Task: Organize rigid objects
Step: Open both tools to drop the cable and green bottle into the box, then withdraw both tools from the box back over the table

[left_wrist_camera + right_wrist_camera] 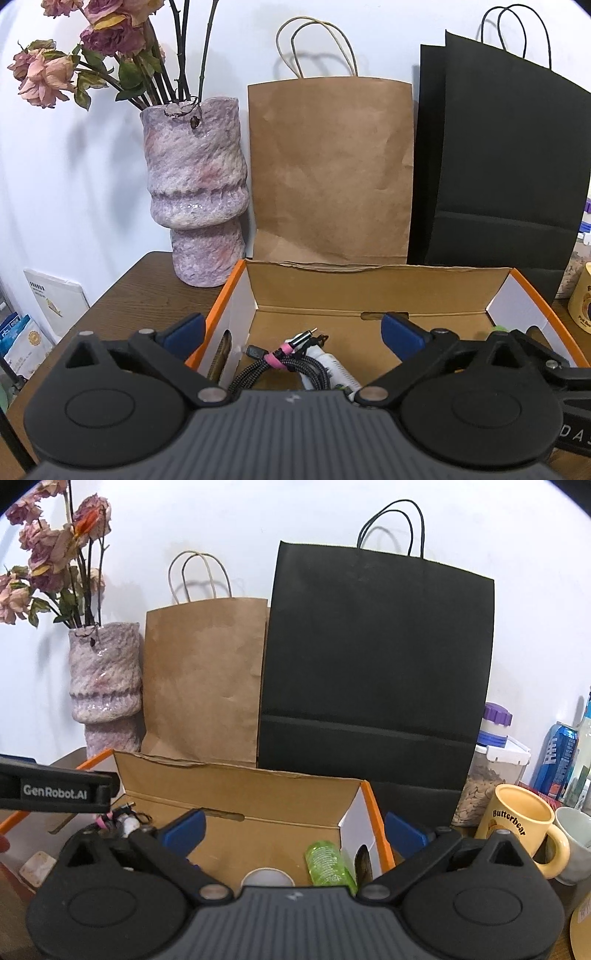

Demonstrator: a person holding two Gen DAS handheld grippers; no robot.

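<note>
An open cardboard box with orange edges (pixel 369 291) (pixel 236 790) stands on the wooden table. A bundle of braided cables with a pink tie (pixel 280 360) and a white charger (pixel 334 365) lie at its left end. At its right end lie a green bottle (pixel 327 862) and a white cup (pixel 266 878). My left gripper (pixel 293 334) is open over the box's left part, with nothing between its blue pads (pixel 186 330). My right gripper (pixel 293 829) is open over the right part, also holding nothing. The left gripper's body (pixel 59 790) shows in the right wrist view.
A purple vase with dried roses (pixel 195 192), a brown paper bag (pixel 328 166) and a black paper bag (pixel 502 166) stand behind the box against the wall. A yellow mug (pixel 521 823), a white mug (pixel 576 845), a seed jar (pixel 491 771) and a blue can (pixel 557 760) stand at the right.
</note>
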